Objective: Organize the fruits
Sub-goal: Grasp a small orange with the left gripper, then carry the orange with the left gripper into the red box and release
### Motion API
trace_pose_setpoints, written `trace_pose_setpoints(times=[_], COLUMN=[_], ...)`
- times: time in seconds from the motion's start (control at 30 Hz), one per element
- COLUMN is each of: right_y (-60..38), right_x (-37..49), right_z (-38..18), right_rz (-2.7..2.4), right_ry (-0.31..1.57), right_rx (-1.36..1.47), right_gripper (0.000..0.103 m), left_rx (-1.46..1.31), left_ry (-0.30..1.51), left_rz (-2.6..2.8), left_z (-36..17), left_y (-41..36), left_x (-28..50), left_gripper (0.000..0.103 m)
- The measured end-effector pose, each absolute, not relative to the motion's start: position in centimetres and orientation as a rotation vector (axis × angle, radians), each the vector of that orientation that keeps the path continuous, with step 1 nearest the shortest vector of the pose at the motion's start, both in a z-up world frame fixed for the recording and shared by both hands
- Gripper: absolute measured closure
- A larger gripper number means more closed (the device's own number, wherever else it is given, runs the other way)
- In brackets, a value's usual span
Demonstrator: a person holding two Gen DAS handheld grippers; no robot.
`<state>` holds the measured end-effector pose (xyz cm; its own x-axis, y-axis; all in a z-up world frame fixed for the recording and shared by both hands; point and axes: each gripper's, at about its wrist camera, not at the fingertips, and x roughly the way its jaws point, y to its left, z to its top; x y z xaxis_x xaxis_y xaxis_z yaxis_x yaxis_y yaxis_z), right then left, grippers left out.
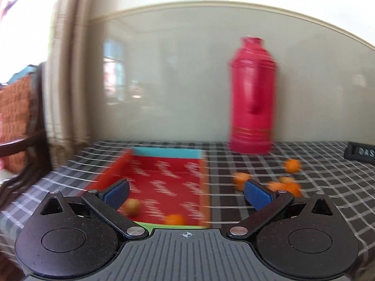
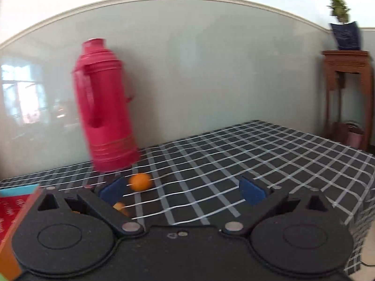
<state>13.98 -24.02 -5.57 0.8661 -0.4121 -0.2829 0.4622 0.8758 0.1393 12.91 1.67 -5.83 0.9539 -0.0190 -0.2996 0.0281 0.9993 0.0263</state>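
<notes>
Both the left gripper (image 1: 186,193) and right gripper (image 2: 182,190) are wide open holding nothing, the red box (image 1: 164,175) has an orange (image 1: 174,219) and a paler fruit (image 1: 132,206) at its near end, and more oranges (image 1: 276,179) sit loose on the tablecloth (image 1: 304,164) to its right near the thermos (image 1: 252,96).

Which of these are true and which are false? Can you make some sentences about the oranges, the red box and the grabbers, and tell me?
1. The red box has fruit in it. True: an orange fruit and a paler one lie inside.
2. The left gripper holds an orange. False: it is open and holds nothing.
3. Some oranges lie on the checked cloth. True.
4. The pink flask has fallen over. False: it stands upright.
5. The right gripper is shut. False: it is open.
</notes>
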Motion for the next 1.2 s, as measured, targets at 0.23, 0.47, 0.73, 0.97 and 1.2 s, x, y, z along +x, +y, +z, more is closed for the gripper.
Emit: trace_pose_setpoints(times=[0.23,0.47,0.73,0.97,1.2], right_y=[-27.0,-30.1,-31.9,-31.5,-31.7], right_x=[11.9,9.9,9.3,9.4,9.5], right_z=[-6.2,-6.4,-6.5,-6.6,-6.8], right_rz=[-0.648,-0.653,-0.656,-0.625,-0.631], right_ry=[0.235,0.210,0.206,0.216,0.230], right_rx=[0.180,0.267,0.327,0.302,0.300], right_gripper=[0.006,0.006,0.006,0.006,0.006], left_rx=[0.098,0.187,0.175,0.151,0.111], left_ry=[0.362,0.383,0.464,0.514,0.529], left_rz=[-0.161,-0.284,-0.317,-0.308,-0.309], left_z=[-7.4,-8.6,-10.0,-11.1,-11.7], left_y=[-6.2,-12.6,-15.4,-16.6,-16.5], left_x=[14.4,15.0,16.7,18.3,18.9], left_gripper=[0.000,0.020,0.043,0.046,0.069])
